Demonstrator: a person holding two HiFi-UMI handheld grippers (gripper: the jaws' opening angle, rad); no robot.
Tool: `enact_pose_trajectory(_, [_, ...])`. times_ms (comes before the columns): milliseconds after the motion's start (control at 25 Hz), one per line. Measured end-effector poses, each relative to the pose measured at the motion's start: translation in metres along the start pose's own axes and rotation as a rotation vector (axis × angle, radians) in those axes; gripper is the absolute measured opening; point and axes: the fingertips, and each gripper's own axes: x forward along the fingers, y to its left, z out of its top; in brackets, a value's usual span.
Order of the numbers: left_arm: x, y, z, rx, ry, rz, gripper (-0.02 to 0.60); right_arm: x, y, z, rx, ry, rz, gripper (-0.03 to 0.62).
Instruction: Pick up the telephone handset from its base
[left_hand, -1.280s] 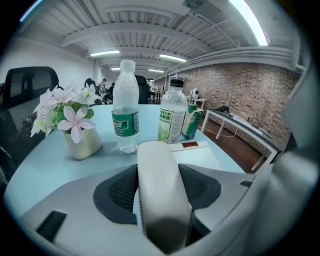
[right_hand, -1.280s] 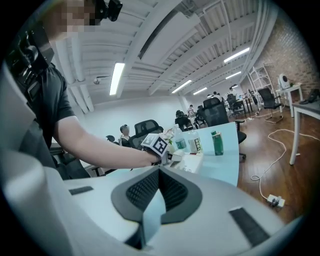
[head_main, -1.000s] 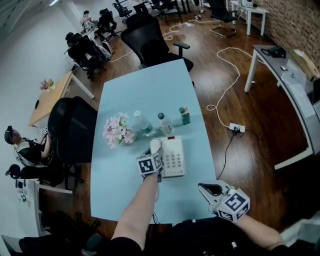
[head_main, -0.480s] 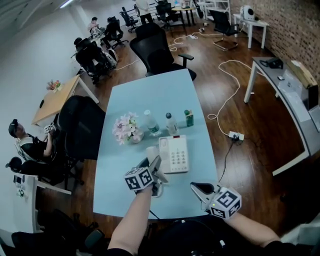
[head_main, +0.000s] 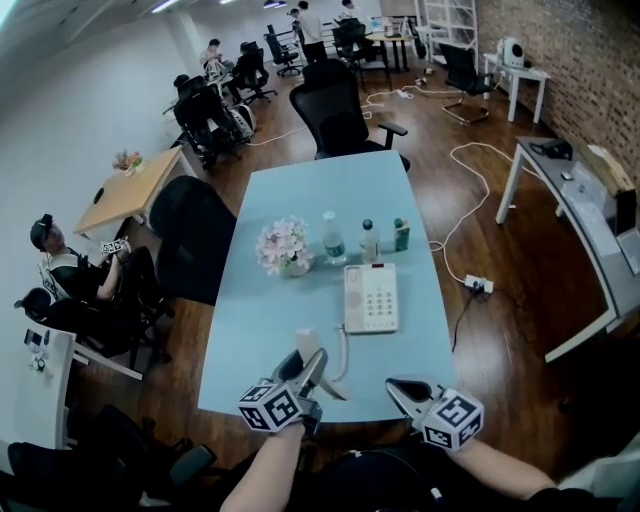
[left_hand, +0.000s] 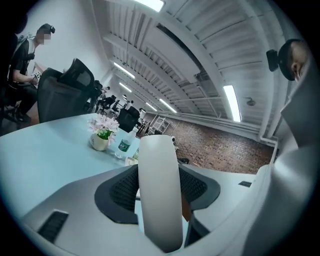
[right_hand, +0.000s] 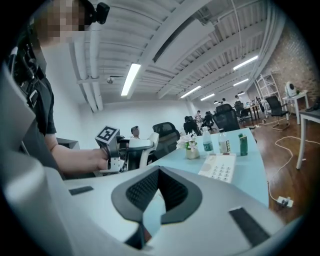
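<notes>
Handset clamped between left gripper jaws, clear of base

left gripper clamped on handset; right gripper jaws together

A light-blue rectangular table carries, in one row, a pot of pink-white flowers, a green-labelled clear plastic bottle, a second clear bottle and a small green bottle. A black office chair stands at the far end. A white cable lies on the wooden floor.
</notes>
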Motion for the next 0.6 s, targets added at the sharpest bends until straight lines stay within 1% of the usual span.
enact_pose_trajectory(200, [-0.039, -0.008, -0.009, 0.004, -0.010, -0.029, 0.238, 0.001, 0.034, -0.017, -0.011, 0.023, 0.002, 0.015])
enact_pose_trajectory(280, [-0.049, -0.012, -0.010, 0.017, -0.019, -0.042, 0.238, 0.003, 0.043, -0.021, -0.024, 0.032, -0.001, 0.015])
enact_pose_trajectory(360, [-0.057, -0.014, -0.010, 0.035, -0.027, -0.048, 0.239, 0.005, 0.049, -0.024, -0.031, 0.038, -0.013, 0.014])
enact_pose_trajectory(480, [-0.064, -0.017, -0.012, 0.030, -0.031, -0.066, 0.238, 0.008, 0.052, -0.028, -0.040, 0.045, -0.041, 0.012])
enact_pose_trajectory(600, [-0.069, -0.019, -0.013, 0.028, -0.037, -0.076, 0.238, 0.011, 0.053, -0.041, -0.049, 0.086, -0.056, 0.012])
